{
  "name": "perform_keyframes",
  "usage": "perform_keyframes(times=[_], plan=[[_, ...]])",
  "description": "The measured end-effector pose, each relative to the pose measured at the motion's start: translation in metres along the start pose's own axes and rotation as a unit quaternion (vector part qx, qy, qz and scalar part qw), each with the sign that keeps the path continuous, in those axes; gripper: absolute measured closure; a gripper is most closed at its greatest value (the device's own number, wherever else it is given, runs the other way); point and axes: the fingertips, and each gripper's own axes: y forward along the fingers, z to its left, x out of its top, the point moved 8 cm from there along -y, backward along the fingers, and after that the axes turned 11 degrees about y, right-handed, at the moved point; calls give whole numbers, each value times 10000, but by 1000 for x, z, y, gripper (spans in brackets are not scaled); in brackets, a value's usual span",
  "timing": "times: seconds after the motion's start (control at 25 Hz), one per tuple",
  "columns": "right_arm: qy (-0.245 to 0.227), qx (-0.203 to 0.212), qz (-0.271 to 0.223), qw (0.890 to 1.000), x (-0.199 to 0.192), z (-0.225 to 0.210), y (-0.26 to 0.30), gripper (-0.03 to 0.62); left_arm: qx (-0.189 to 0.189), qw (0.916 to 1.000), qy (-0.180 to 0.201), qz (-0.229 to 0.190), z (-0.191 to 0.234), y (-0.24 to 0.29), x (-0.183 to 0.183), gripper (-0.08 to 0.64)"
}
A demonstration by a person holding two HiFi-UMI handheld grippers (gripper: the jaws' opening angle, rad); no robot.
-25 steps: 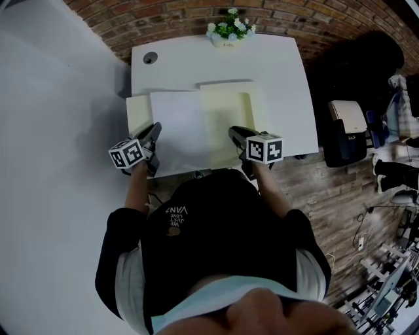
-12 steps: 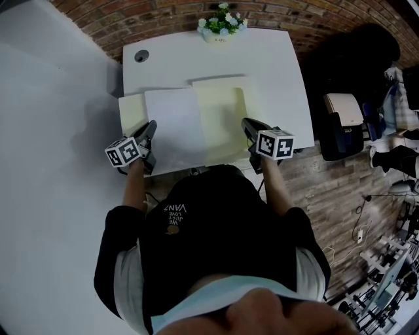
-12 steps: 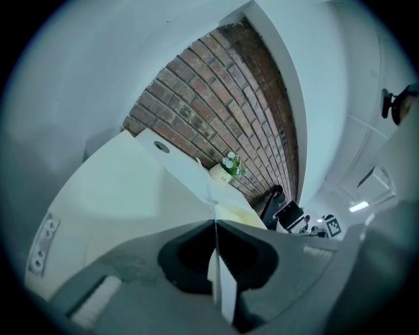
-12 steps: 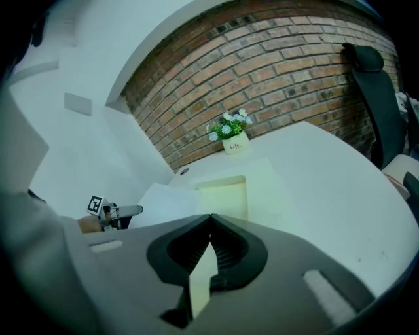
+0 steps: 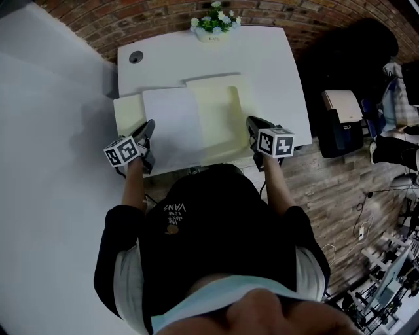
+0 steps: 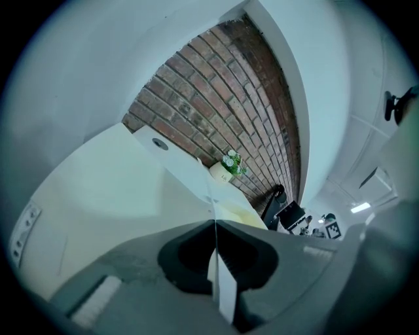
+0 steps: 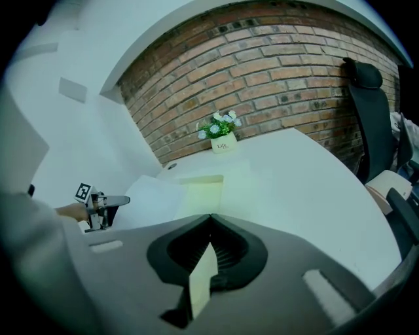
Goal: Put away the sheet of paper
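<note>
Head view: nearest, two grippers. The left gripper [image 5: 150, 125] has its fingers shut on the left edge of the one sheet of paper [image 5: 171, 127]. The right gripper [image 5: 251, 122] pinches the right edge of the single yellow folder [image 5: 219, 114]. Beyond the fingertips, one flower pot [image 5: 211, 29] stands on the desk [image 5: 265, 62].

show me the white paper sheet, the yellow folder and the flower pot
white paper sheet [image 5: 171, 127]: head view, its middle
pale yellow folder [image 5: 219, 112]: head view, right half
small flower pot [image 5: 214, 21]: head view, blooms

Brick wall [image 5: 314, 16] runs behind the white desk [image 5: 262, 65] (flower pot [image 5: 213, 23] at its back edge), wood-plank floor [image 5: 334, 203] off right.
</note>
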Motion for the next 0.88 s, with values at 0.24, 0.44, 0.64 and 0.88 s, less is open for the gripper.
perform_keyframes(times=[0.24,0.44,0.64,0.88], plan=[[23,-138,183,9997,-7,-14,-3,594,-67,9999,-54,-59,-8,8,1,560],[42,-191,330,9993,-14,-22,-1,594,-121,9999,-51,-82,-14,15,2,560],[45,-196,481,9986,-19,-26,0,594,-232,9996,-129,-123,-25,22,2,561],[77,-180,567,9982,-22,-28,3,594,-237,9994,-212,-116,-28,26,-2,560]])
